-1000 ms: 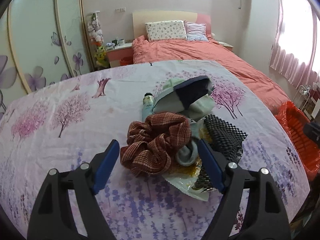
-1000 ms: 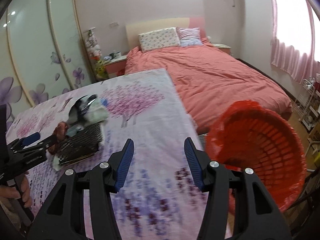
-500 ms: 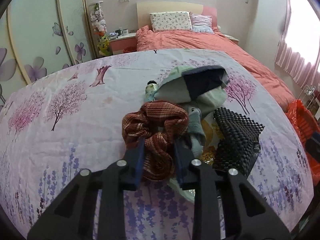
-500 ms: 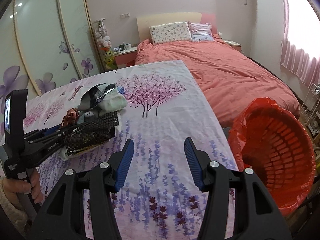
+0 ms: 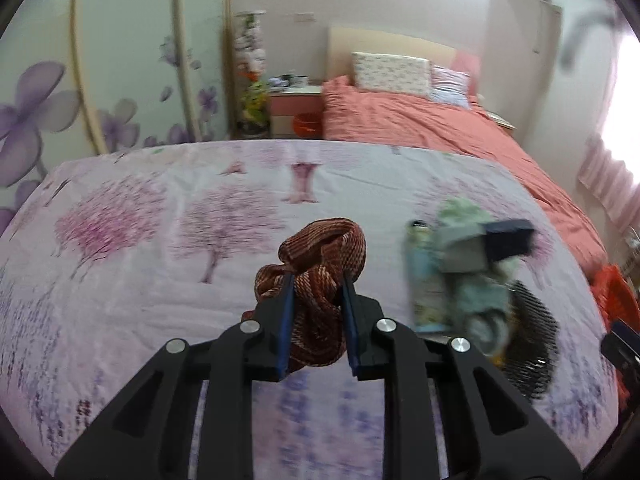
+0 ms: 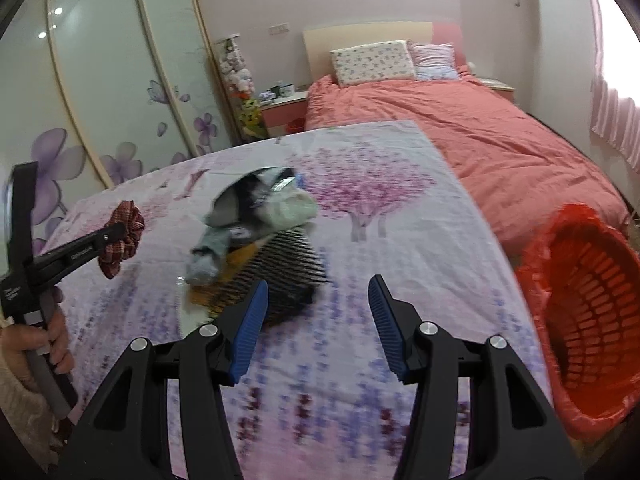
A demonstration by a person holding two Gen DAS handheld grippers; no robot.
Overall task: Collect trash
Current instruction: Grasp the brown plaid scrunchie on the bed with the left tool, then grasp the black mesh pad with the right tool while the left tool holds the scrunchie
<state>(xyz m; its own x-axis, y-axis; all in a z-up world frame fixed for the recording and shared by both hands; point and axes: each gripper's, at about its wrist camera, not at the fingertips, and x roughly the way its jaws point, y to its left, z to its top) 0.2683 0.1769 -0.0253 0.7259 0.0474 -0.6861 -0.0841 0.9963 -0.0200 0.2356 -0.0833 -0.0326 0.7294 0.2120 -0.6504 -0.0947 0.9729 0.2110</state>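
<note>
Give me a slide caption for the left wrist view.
Left tongs clamp a reddish-brown plaid fabric scrunchie above the floral bedsheet.

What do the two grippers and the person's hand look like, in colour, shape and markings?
Each gripper, left and right, has matte black angular arms with triangular cut-outs, round silver bolts and ribbed blue pads on the fingers. Seen from the right wrist view, the left one carries small white lettering, too small to read, and a grey handle. The bare hand shows a cream knitted sleeve.
</note>
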